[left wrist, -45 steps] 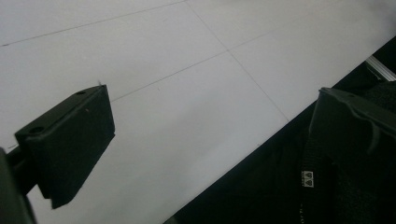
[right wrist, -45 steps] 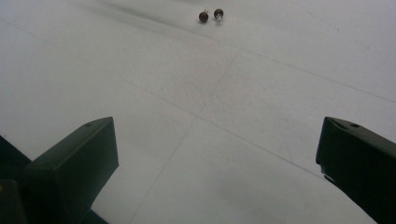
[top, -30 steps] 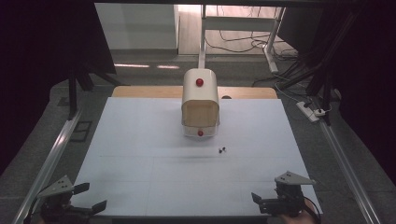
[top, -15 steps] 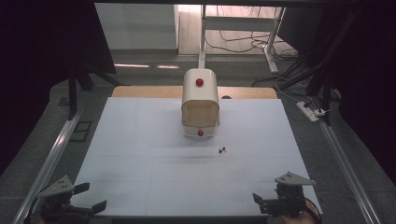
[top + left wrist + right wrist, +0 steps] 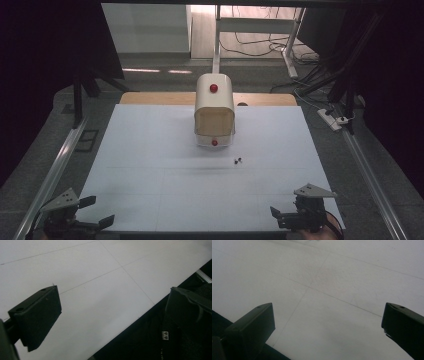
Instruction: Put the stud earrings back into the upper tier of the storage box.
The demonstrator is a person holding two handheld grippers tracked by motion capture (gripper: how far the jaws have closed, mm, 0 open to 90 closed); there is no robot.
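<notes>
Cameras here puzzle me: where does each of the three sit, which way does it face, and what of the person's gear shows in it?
High view: fixed above the near side, facing forward and down on the white table, the cream box and a small dark item; left gripper and right gripper enter at the bottom.
Left gripper view: rides that gripper, facing the table's near edge between its open jaws.
Right gripper view: rides that gripper, facing the bare tabletop, jaws open.
Shared: both gripper views show the same white tabletop.

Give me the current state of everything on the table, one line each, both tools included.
Left tool: open, nothing held, at the table's near left edge.
Right tool: open, nothing held, at the near right edge.
Bread box: upright at the far centre, front appears shut.
Small dark object: lying on the table just in front of the box, untouched.
</notes>
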